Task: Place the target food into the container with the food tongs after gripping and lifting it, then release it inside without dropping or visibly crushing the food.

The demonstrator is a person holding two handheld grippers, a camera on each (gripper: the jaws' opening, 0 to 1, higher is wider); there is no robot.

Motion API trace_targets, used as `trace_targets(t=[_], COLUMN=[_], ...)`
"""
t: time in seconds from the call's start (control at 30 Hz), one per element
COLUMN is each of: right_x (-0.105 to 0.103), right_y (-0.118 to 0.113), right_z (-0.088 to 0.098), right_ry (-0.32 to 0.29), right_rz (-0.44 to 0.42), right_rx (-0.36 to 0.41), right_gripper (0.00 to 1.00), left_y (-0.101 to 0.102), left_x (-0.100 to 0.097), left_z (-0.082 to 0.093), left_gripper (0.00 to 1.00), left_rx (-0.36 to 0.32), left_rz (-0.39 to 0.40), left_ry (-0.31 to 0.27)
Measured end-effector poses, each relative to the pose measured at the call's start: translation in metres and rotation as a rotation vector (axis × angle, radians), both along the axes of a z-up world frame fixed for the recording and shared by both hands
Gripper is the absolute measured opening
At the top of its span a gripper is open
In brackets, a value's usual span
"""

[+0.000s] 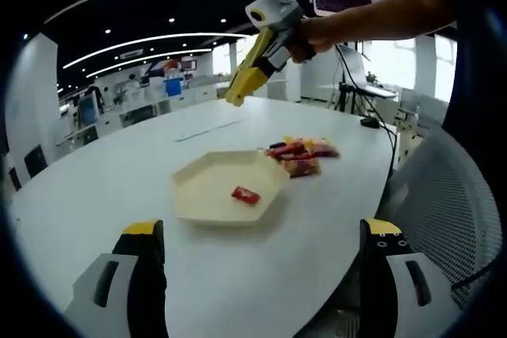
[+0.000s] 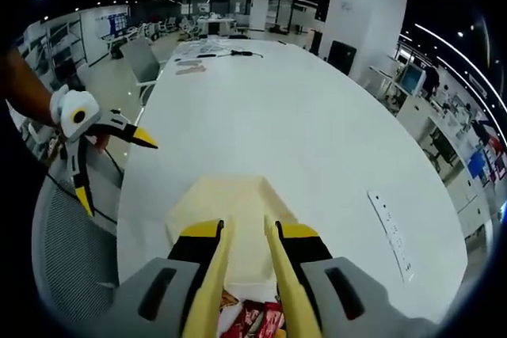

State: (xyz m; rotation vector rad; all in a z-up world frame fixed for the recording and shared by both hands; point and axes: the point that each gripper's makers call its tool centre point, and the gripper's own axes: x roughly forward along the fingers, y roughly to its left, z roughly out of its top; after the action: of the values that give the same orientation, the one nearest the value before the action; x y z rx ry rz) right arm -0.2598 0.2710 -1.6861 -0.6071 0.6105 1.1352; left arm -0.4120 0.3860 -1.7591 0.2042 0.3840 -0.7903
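A cream hexagonal tray (image 1: 207,187) sits near the counter (image 1: 103,187) edge with one red snack packet (image 1: 245,194) inside; more packets (image 1: 302,153) lie heaped just beside it. The left claw (image 1: 263,247) is spread wide and empty. The right claw (image 2: 248,263) hangs above the heap with jaws narrowly parted, gripping nothing.

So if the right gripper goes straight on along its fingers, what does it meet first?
Probably the cream tray, which lies just beyond the right gripper, past the snack packets under its fingers. Depth is unclear.

The right gripper (image 2: 247,275) hangs over the cream tray (image 2: 207,203), jaws nearly closed; red packets (image 2: 252,318), perhaps snacks, lie just below. The left gripper (image 2: 99,148) is left of the tray, jaws apart.
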Motion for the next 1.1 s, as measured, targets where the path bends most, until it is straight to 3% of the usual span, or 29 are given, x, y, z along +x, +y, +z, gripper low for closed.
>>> trace_targets(t=[0.7,1.1], right_x=[0.015,0.021], right_y=[-0.074,-0.091], right_z=[-0.009,-0.016], right_ry=[-0.011,-0.015], right_rz=[-0.107,-0.15], right_rx=[-0.055,-0.047], right_gripper=[0.25,0.25], left_y=[-0.002,-0.002], left_x=[-0.001,-0.002], left_z=[-0.002,-0.003], left_gripper=[0.99,0.99], left_rx=[0.008,0.011], left_rz=[-0.014,-0.017], left_ry=[0.006,0.009])
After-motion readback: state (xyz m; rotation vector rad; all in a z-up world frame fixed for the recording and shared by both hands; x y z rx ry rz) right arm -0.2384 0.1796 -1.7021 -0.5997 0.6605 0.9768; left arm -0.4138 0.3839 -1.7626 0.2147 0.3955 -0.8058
